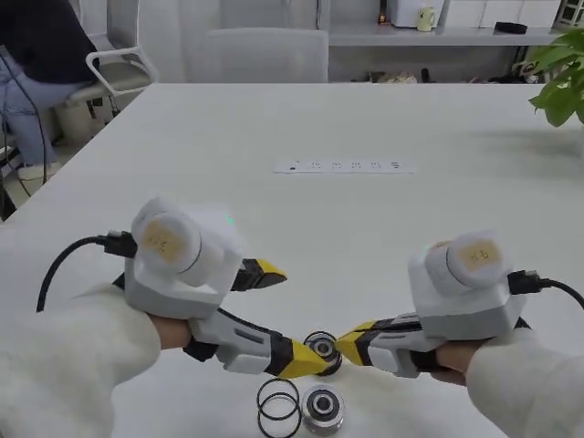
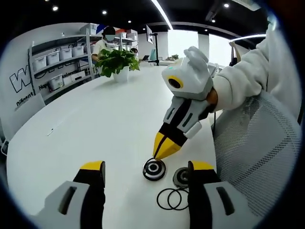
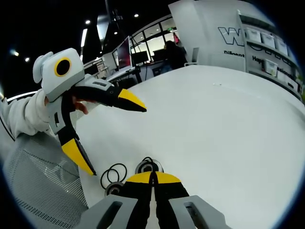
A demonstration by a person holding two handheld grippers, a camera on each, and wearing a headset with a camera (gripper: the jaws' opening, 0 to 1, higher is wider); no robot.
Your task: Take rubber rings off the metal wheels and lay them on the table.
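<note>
Your right gripper (image 1: pixel 339 346), fingers together, noses the wheel (image 1: pixel 321 347), probably to nip its ring (image 2: pixel 145 171). Your left gripper (image 1: pixel 305 318), fingers wide apart, straddles the wheel.

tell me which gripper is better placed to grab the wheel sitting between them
Probably the left. The left gripper is open, and in its own view the wheel lies ahead between its jaws. The right gripper is shut with its tip at the wheel's edge, so it would have to open first.
</note>
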